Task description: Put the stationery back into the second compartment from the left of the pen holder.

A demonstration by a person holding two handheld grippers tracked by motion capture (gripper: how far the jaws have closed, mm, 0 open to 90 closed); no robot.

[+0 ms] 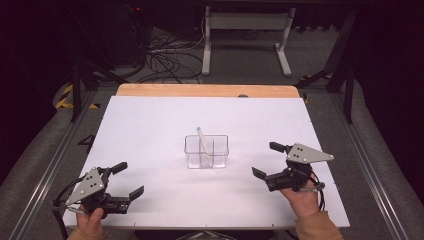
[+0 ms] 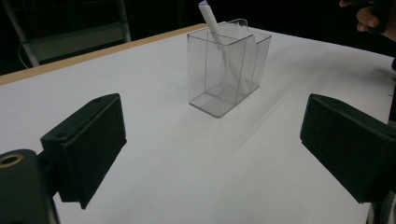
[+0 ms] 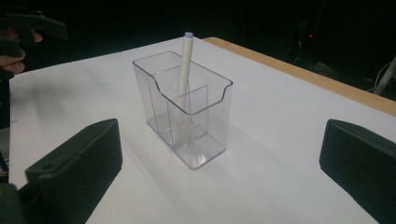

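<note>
High view has the left gripper (image 1: 131, 179) low at the near-left of the white table (image 1: 150, 125), jaws spread wide and holding nothing, a hand (image 1: 90, 222) gripping it from below. Across on the near-right, the right gripper (image 1: 267, 160) sits just the same, jaws wide apart and empty, held by a hand (image 1: 305, 200) in a tan sleeve (image 1: 317, 227). Between them, mid-table and well apart from both, stands a clear plastic holder (image 1: 206, 151) with inner dividers; a white pen (image 1: 202, 142) leans inside it, tip poking above the rim. Past the white surface runs a wooden edge (image 1: 207, 90), then dark floor with tangled cables (image 1: 165, 60) and a white metal frame (image 1: 247, 35).
</note>
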